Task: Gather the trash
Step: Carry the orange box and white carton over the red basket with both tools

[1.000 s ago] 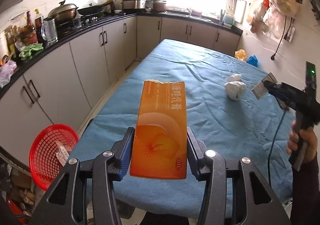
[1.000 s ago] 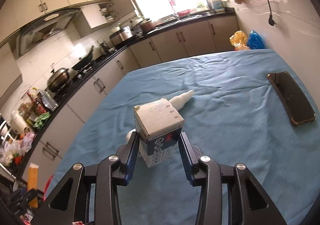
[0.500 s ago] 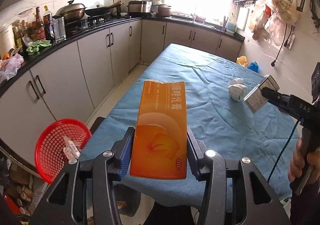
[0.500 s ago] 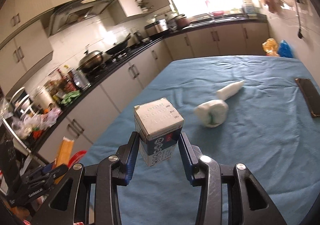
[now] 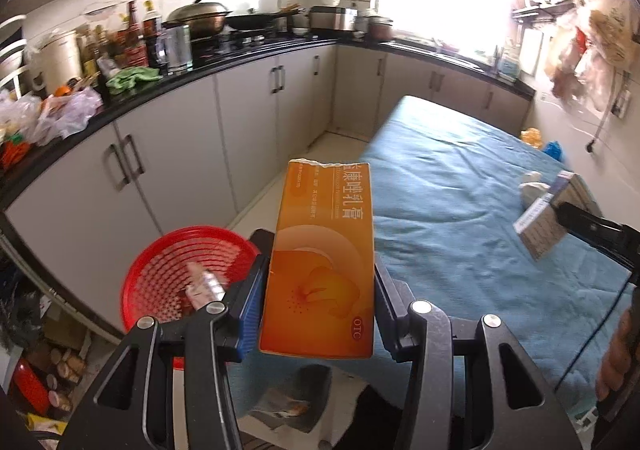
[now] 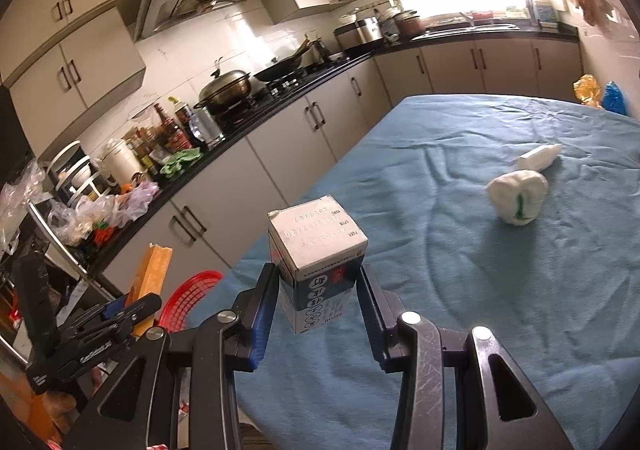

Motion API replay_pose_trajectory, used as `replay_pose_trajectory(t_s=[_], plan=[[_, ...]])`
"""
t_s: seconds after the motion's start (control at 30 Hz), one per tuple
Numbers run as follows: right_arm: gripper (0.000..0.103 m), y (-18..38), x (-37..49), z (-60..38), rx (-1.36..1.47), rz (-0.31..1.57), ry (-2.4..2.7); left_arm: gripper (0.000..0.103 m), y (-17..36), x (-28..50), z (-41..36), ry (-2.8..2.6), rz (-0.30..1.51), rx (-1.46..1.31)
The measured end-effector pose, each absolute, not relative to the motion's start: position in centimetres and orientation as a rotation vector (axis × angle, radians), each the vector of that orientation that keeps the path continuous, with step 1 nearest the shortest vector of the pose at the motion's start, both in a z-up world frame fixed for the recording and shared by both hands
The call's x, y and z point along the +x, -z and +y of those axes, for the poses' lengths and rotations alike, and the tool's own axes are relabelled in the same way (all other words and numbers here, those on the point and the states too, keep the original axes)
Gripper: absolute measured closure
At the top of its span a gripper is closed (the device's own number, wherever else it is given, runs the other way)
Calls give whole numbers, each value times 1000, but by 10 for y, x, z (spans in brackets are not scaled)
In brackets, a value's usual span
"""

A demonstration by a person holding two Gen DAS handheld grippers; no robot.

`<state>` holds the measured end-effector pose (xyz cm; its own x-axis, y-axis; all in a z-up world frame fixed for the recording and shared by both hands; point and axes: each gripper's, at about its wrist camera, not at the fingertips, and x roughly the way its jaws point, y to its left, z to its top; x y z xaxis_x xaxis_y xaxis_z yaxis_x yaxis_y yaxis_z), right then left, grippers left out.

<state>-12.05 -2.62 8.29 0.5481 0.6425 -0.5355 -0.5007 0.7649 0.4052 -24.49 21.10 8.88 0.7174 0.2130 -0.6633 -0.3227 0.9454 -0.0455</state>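
Observation:
My left gripper (image 5: 318, 290) is shut on a tall orange carton (image 5: 324, 258), held upright past the table's near left corner. Just left of it, below, a red mesh basket (image 5: 168, 270) holds a small wrapper (image 5: 204, 284). My right gripper (image 6: 318, 302) is shut on a small blue-and-white box (image 6: 316, 250) above the blue-covered table (image 6: 460, 290). That box (image 5: 540, 222) shows at the right of the left wrist view, and the orange carton (image 6: 154, 270) and the basket (image 6: 192, 298) at the lower left of the right wrist view. Two white crumpled wads (image 6: 518, 196) lie on the cloth.
Grey cabinets (image 5: 168, 170) under a black counter crowded with pots, bottles and bags run along the left. A narrow strip of floor (image 5: 288, 170) separates them from the table. Orange and blue bags (image 6: 600, 92) sit at the table's far end. A person's hand (image 5: 616, 362) grips the right tool's handle.
Both grippers have swung left toward the table's near left corner, each keeping its grip. The red basket now sits much closer to the orange carton; the right view has turned away from the phone.

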Motion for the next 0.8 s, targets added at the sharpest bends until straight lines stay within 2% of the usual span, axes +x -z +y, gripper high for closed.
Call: replay_pose_trajectory(t_s=[0.8], plan=[[59,-67,-132,91,147,794,-889,56,-47,-262,299,-541,799,-160]])
